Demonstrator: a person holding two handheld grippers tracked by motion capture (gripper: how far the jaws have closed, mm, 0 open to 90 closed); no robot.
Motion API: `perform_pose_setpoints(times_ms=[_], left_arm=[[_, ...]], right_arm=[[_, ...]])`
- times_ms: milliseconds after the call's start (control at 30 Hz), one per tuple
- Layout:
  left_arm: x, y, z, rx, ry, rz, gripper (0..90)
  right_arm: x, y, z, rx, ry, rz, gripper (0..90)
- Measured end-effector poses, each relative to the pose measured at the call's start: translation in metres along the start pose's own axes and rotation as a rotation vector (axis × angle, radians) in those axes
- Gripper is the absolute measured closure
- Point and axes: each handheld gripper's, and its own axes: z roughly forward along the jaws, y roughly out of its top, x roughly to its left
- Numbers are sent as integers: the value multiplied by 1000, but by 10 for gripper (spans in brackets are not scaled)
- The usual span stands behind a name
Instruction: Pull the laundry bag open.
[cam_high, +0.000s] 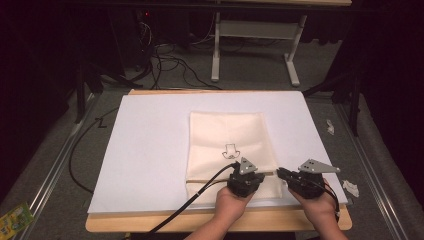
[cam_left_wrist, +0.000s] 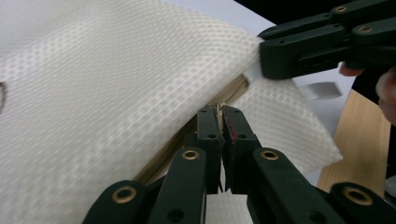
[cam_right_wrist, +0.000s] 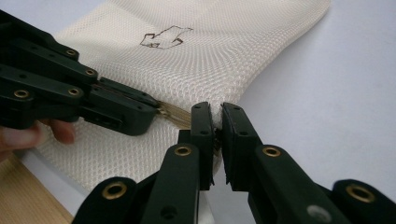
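Mesh bag (cam_left_wrist: 116, 93) in clamped left gripper (cam_left_wrist: 222, 114)

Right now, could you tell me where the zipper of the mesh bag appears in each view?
High view: the zipper crosses the bag's near part, left of both grippers.
Left gripper view: centre, just above the shut left gripper.
Right gripper view: centre-left, beside the right gripper.
Shared landmark: the black outline print on the mesh bag.

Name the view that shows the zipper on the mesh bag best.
The left gripper view: the zipper runs straight into the shut left gripper. The right gripper view shows a short tan stretch; the high view, a faint line across the mesh bag.
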Motion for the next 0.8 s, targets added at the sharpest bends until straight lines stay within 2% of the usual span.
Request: perform_pose_setpoints(times_ms=[200, 267, 300, 333, 433, 633, 667, 700, 767, 800], left_arm=[[9, -7, -11, 7, 12, -6, 873], [12, -9, -17, 12, 17, -7, 872], [15, -10, -21, 12, 6, -11, 872], [15, -10, -25, 14, 6, -8, 873], [16, -11, -33, 14, 8, 6, 874], [23, -13, -39, 27, -2, -24, 875], [25, -14, -40, 25, 19, -29, 875], [28, -14, -42, 24, 26, -49, 876], [36, -15, -48, 17, 27, -90, 876], [38, -15, -50, 14, 31, -86, 875]], right_arm=[[-3, -2, -1, 4, -3, 15, 850], [-2, -2, -1, 3, -5, 12, 850], [-2, -2, -1, 3, -5, 12, 850], [0, -2, 1, 9, 14, -1, 850], [5, 1, 3, 14, 6, -13, 853], [11, 2, 7, 29, 8, -31, 854], [12, 3, 7, 31, 2, -29, 857], [10, 3, 6, 31, -40, -35, 860], [8, 3, 5, 26, -39, -24, 859], [1, 1, 1, 18, -52, -3, 859]])
